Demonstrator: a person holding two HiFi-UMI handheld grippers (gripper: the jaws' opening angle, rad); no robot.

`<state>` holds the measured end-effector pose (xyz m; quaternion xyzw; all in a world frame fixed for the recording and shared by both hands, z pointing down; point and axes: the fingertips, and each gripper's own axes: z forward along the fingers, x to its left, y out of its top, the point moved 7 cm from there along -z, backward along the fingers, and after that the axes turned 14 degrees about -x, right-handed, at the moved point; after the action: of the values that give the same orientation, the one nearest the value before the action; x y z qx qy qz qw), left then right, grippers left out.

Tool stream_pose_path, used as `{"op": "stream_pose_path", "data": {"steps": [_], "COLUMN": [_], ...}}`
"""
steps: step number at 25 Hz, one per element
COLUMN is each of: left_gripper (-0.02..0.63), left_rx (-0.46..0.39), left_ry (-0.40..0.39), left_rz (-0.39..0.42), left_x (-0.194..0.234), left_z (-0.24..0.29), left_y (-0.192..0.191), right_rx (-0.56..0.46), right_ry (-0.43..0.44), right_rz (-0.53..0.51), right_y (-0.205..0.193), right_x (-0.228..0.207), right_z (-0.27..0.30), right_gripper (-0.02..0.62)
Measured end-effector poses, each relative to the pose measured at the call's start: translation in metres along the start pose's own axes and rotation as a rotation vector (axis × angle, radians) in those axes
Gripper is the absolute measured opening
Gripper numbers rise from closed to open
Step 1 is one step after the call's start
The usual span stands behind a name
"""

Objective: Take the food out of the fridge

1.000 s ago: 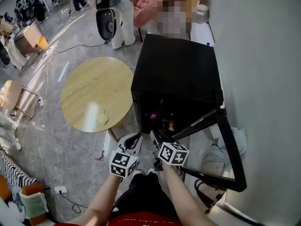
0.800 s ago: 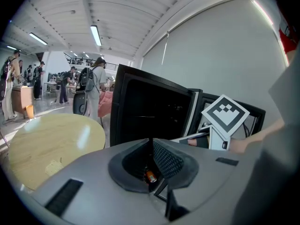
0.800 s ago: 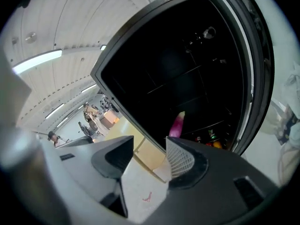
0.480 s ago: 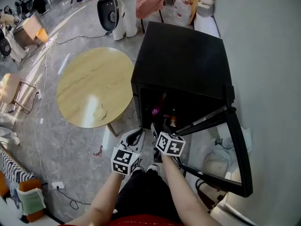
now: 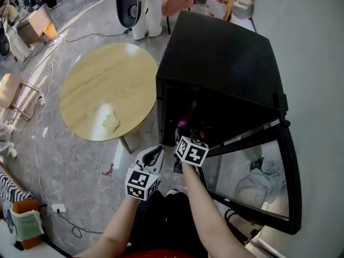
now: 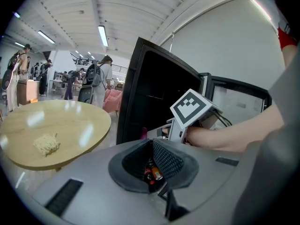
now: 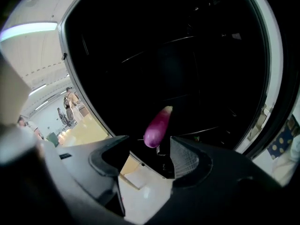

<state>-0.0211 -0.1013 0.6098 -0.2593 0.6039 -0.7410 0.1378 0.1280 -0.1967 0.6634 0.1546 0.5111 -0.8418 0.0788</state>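
A black fridge [image 5: 220, 63] stands with its glass door [image 5: 252, 181] swung open to the right. On a shelf inside lies a purple eggplant [image 5: 184, 121], with small cans [image 6: 152, 173] lower down. My right gripper [image 5: 181, 142] is at the fridge mouth. Its jaws have just been opening and now stand wide, with nothing between them. In the right gripper view the eggplant [image 7: 158, 123] sits just beyond the right gripper [image 7: 149, 139]. My left gripper [image 5: 153, 156] hangs to the left of it, outside the fridge. The left gripper [image 6: 151, 149] is shut and holds nothing.
A round wooden table [image 5: 107, 90] stands left of the fridge, with a pale clump of noodles [image 5: 110, 122] on it. A white wall runs along the right. Cables trail on the floor [image 5: 48, 144]. People and equipment are at the far end of the room.
Both grippers have come lower and closer to the fridge. The right one has reached the opening's lower edge. The eggplant has not moved.
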Motion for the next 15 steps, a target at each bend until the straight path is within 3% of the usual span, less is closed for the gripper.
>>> {"op": "stream_pose_path", "data": {"steps": [6, 15], "left_gripper": [0.012, 0.012], "left_rx": [0.0, 0.01], "left_ry": [0.007, 0.015], "left_rz": [-0.014, -0.022], "left_x": [0.005, 0.014], "left_z": [0.007, 0.012], "left_y": [-0.025, -0.033], "right_rx": [-0.005, 0.026], "right_ry": [-0.045, -0.137], "right_rz": [-0.023, 0.008], "right_y": [-0.011, -0.016], "right_x": [-0.004, -0.001], "right_z": [0.027, 0.062], "right_gripper": [0.256, 0.256]}}
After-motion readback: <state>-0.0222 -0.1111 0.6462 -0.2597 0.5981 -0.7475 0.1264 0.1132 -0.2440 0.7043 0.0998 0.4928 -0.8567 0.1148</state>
